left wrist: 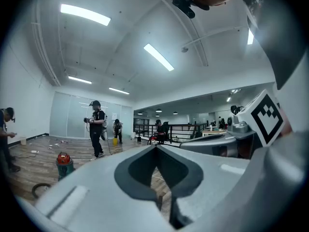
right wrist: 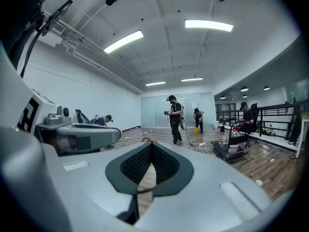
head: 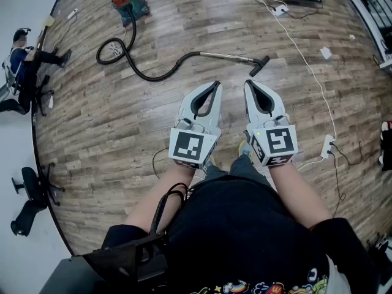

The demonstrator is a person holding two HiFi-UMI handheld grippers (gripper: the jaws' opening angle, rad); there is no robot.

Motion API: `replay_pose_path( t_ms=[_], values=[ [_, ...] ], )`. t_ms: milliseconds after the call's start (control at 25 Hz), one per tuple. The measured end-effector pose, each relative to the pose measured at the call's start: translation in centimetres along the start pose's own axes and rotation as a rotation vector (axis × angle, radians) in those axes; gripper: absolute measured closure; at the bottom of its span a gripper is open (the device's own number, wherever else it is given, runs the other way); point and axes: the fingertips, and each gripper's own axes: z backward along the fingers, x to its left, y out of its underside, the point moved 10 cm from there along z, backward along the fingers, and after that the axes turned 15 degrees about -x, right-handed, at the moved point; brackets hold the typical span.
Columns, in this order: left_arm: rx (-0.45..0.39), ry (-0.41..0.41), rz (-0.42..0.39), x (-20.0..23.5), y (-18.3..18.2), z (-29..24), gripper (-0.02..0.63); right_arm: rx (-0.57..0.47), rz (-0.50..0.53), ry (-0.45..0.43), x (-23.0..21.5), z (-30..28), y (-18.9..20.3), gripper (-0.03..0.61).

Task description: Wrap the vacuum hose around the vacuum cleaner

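Observation:
The red-topped vacuum cleaner (head: 128,0) stands far off on the wood floor, at the upper left in the head view. Its black hose (head: 125,59) loops loosely over the floor and runs into a metal wand (head: 223,56) that ends in a black floor nozzle (head: 260,65). My left gripper (head: 217,84) and right gripper (head: 248,83) are held side by side in front of me, short of the wand, both shut and empty. The left gripper view shows the vacuum cleaner (left wrist: 63,162) low at the left beyond the left gripper (left wrist: 155,146). The right gripper (right wrist: 151,143) points across the room.
A white cable (head: 306,60) runs to a power strip (head: 327,146) at the right. One person sits on the floor (head: 24,60) at the left, near an office chair (head: 30,198). More people stand far off (right wrist: 175,117). A black cart (right wrist: 231,149) stands at the right.

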Motion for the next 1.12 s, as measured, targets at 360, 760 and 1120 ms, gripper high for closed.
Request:
replay_pose_path(
  t_ms=[360, 760, 1120],
  values=[
    [0.002, -0.026, 0.008, -0.2, 0.2, -0.8, 0.614, 0.011, -0.004, 0.021, -0.7, 0.2, 0.4, 0.555],
    [0.029, 0.011, 0.026, -3.5, 2.0, -5.2, 0.614, 0.026, -0.032, 0.034, -5.6, 1.6, 1.2, 0.555],
    [0.083, -0.011, 0.0, -8.5, 5.2, -12.2, 0.614, 0.043, -0.07, 0.002, -15.4, 2.2, 3.4, 0.555]
  ],
)
